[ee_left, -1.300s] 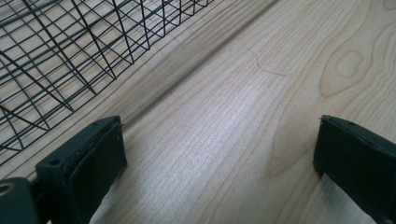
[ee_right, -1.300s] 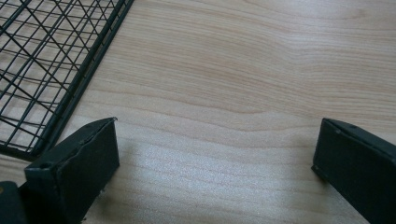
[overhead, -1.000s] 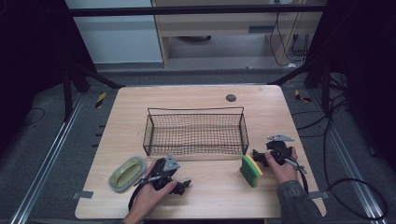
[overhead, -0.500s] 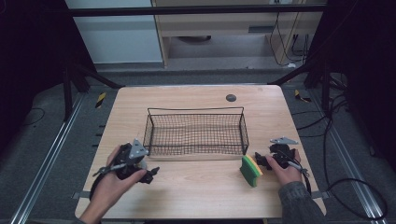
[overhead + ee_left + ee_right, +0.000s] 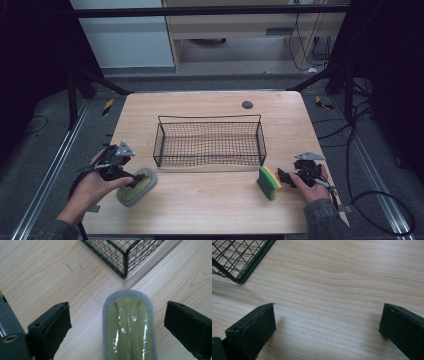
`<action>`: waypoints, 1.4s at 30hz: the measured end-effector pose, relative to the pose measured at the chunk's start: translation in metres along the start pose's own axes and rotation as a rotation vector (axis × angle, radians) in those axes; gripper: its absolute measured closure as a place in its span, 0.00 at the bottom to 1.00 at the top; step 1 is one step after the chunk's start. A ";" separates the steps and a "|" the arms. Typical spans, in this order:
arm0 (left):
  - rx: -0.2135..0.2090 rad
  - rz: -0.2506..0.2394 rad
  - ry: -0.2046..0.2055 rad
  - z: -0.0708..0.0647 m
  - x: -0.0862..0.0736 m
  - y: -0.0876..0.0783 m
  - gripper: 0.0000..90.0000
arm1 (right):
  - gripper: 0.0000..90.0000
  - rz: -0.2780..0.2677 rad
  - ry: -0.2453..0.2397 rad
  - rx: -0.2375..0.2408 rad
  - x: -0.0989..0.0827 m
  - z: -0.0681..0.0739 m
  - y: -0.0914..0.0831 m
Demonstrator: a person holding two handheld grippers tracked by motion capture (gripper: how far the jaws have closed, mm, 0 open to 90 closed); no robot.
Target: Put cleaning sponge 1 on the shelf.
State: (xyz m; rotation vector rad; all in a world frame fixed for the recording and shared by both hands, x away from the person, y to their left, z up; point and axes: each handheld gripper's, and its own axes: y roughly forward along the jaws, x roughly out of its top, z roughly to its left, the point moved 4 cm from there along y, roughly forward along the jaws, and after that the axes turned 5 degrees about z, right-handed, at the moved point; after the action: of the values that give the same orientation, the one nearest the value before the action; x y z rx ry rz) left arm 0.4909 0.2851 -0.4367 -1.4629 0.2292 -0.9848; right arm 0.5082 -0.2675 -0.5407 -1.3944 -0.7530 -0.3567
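Wooden table (image 5: 210,207) first, w/ a black wire basket (image 5: 210,141) sitting mid-table, nothing visible inside it. Small dark round thing (image 5: 247,104) on the far side behind the basket, can't tell what tbh.

Near-left corner: oval grey-rimmed scrub pad w/ green plastic-wrapped top (image 5: 136,185), lying flat just near-left of the basket's corner, not touching it. Near-right: green/yellow sponge (image 5: 269,182) standing on edge, near the basket's right end but apart from it.

Left gripper (image 5: 134,180) right at the scrub pad. In the left gripper view the pad (image 5: 128,327) sits square between the two black jaws, jaws spread wide, clear wood showing on both sides, so straddling but not pinching yet. Basket corner (image 5: 125,255) just beyond the pad's far end.

Right gripper (image 5: 281,177) close to the sponge in the high view, touching or not = can't tell from there. Right gripper view: jaws wide apart w/ only bare wood between them, basket corner (image 5: 237,262) up at far left. So nothing held on that side, sponge not lined up between the jaws.

Step in hand, best guess: grabbing the scrub pad w/ the left, prob to drop in the basket. Next move needs: ease down a bit, close on the pad's long sides, then lift high enough to clear the basket rim before going far-right over it. Pad wrap looks slick, so a firm centred squeeze.
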 end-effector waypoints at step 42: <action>-0.116 0.252 0.037 -0.010 0.000 0.012 0.53 | 0.00 0.000 -0.002 0.007 0.000 0.000 0.000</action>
State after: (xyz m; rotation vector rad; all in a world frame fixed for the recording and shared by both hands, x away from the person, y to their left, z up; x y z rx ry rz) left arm 0.4890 0.2759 -0.4495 -1.4795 0.4921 -0.8049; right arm 0.5077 -0.2672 -0.5407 -1.3880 -0.7549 -0.3525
